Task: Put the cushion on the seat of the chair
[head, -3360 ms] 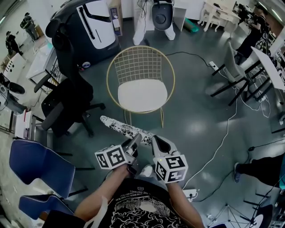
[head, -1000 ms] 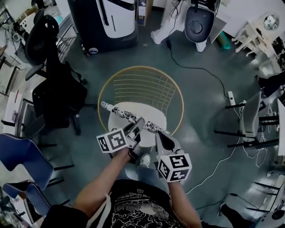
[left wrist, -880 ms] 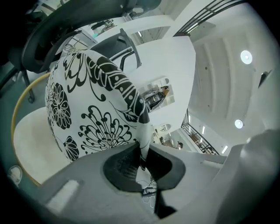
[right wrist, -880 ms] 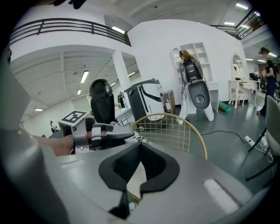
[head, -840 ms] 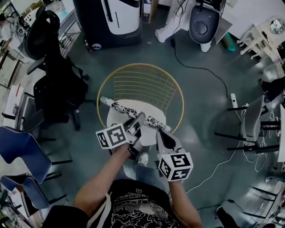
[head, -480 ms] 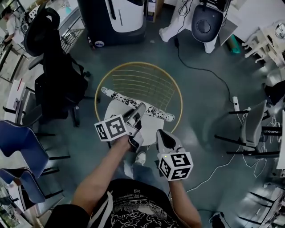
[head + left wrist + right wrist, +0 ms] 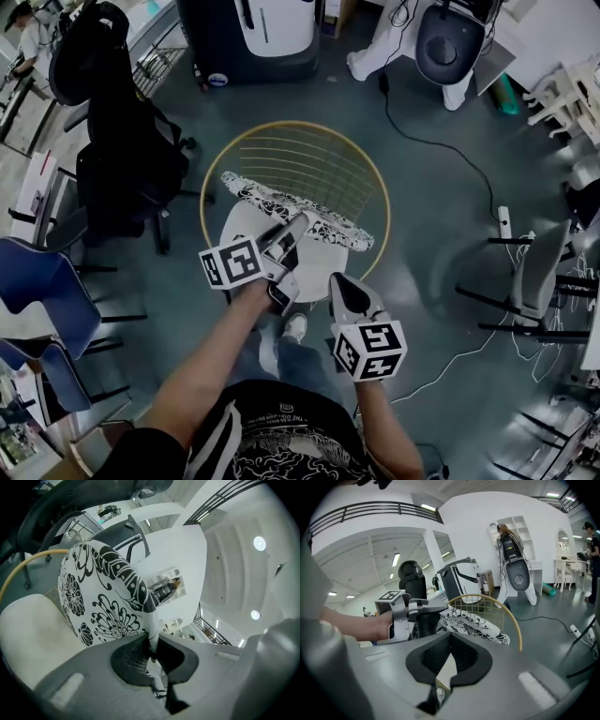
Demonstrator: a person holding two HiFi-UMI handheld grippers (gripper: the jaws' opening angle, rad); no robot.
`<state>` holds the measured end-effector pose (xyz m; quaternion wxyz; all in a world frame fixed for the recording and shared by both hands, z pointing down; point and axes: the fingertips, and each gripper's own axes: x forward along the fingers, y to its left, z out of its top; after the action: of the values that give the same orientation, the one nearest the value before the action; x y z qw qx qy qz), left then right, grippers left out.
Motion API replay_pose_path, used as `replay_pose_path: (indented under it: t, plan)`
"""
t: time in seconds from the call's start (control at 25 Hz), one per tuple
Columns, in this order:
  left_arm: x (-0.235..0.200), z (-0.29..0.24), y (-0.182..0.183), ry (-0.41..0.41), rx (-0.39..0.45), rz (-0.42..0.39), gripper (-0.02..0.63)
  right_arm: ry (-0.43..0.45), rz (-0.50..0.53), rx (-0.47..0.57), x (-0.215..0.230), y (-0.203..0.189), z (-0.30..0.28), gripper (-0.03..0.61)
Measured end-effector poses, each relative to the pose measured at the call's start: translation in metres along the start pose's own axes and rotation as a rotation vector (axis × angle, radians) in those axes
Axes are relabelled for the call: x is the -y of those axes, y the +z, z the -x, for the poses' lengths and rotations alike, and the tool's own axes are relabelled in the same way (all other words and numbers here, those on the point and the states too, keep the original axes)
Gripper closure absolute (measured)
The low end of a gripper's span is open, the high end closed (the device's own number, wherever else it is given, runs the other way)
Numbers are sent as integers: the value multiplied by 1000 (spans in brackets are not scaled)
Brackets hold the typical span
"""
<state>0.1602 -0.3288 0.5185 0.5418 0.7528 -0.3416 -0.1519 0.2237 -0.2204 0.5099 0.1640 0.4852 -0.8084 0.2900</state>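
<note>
A black-and-white floral cushion (image 7: 291,208) hangs over the white seat (image 7: 317,264) of a gold wire chair (image 7: 309,164), near the wire back. My left gripper (image 7: 298,226) is shut on the cushion's near edge. In the left gripper view the thin edge is pinched between the pads at the left gripper (image 7: 152,644), and the cushion (image 7: 93,597) rises above the seat (image 7: 33,630). My right gripper (image 7: 339,281) hovers at the seat's front right, apart from the cushion, jaws together on nothing. The right gripper view shows the right gripper (image 7: 444,662) below the cushion (image 7: 473,623).
A black office chair (image 7: 122,169) stands to the left, with blue chairs (image 7: 37,291) nearer me. A dark and white machine (image 7: 267,33) is behind the gold chair. A cable (image 7: 441,141) runs across the floor at right, beside a grey chair (image 7: 534,272). My shoe (image 7: 292,328) is below the seat.
The left gripper has carried the cushion farther over the seat toward the wire back, and more of its patterned face shows. The cushion's right end has drawn away from the right gripper.
</note>
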Motion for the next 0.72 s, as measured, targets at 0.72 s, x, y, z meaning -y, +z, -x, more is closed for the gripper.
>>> replay_pose_path:
  t: [0.72]
  plan:
    - [-102, 71, -99, 206, -139, 100, 606, 79, -52, -69, -23, -52, -22, 580]
